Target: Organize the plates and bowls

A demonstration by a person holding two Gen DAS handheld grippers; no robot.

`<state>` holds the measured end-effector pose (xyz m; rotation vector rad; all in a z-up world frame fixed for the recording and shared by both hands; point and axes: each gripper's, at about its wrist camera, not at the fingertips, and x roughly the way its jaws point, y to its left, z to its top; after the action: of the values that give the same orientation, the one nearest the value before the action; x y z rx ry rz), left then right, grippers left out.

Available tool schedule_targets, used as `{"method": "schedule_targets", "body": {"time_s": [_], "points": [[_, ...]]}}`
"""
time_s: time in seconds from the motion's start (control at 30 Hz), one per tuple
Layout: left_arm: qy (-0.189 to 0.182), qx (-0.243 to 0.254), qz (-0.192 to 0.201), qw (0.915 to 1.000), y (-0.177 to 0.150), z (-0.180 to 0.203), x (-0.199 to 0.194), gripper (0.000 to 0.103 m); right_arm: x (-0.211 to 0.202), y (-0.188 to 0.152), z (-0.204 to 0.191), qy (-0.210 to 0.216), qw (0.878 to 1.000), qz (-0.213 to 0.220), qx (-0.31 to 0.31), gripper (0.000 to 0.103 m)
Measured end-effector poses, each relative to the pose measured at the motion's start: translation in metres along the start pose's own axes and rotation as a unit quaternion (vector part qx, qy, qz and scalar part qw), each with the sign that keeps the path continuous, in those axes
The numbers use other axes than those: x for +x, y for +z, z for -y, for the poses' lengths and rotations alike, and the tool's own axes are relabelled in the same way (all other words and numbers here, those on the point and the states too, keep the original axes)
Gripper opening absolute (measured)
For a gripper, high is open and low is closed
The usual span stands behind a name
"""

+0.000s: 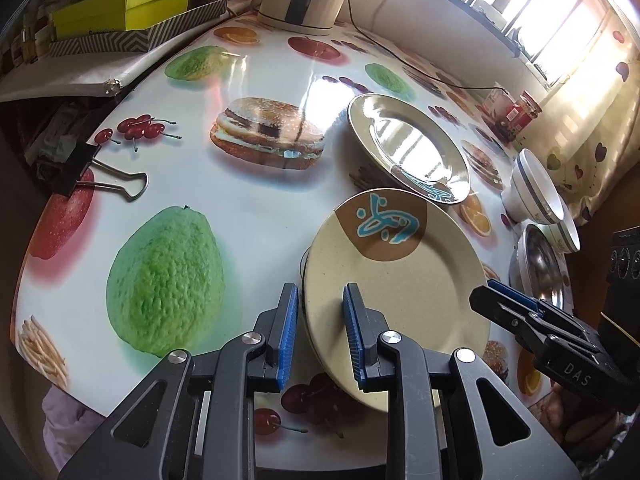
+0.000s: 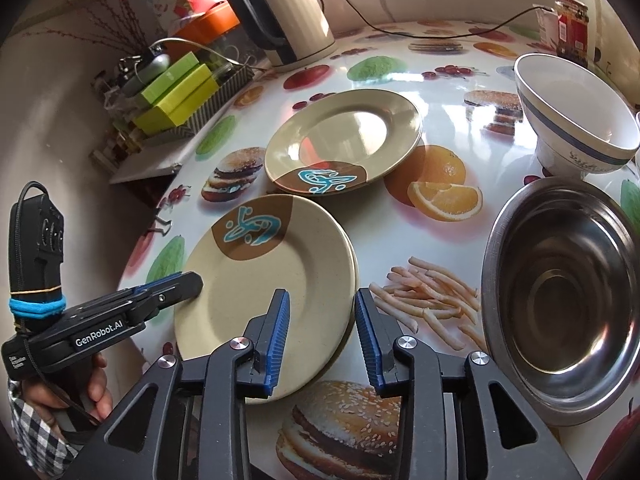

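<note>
Table (image 2: 400,92) with shiny food-picture cloth, by window. Kettle (image 2: 296,20) at back. Steel bowl (image 2: 560,292), one. Near plates (image 2: 272,280), stack of two; far plates (image 2: 344,136) behind. White bowls (image 1: 536,188), two. Left gripper (image 1: 320,320), "GenRobot.AI" on side, jaws part open around near plates' rim. Right gripper (image 2: 320,332), "DAS", jaws part open around rim.

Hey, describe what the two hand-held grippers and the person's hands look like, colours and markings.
Both are black plastic with ribbed blue finger pads and silver pivot screws. The left hand-held gripper reads "GenRobot.AI" in white, with a blue band and a black cable on its handle; the hand wears a black-and-white checked sleeve. The right hand-held gripper shows "DAS".
</note>
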<state>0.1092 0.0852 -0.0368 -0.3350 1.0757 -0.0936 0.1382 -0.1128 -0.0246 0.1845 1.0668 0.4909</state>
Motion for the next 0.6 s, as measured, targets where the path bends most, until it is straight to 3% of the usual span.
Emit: {"method": "schedule_targets", "body": {"time_s": [0.23, 0.6], "points": [[0.001, -0.006, 0.0, 1.0, 0.001, -0.001, -0.001, 0.024, 0.002, -0.001, -0.001, -0.008, 1.0, 0.001, -0.007, 0.036], [0.007, -0.007, 0.002, 0.9999, 0.001, -0.001, -0.002, 0.024, -0.018, -0.005, 0.038, -0.031, 0.997, 0.038, 0.063, 0.038]]}}
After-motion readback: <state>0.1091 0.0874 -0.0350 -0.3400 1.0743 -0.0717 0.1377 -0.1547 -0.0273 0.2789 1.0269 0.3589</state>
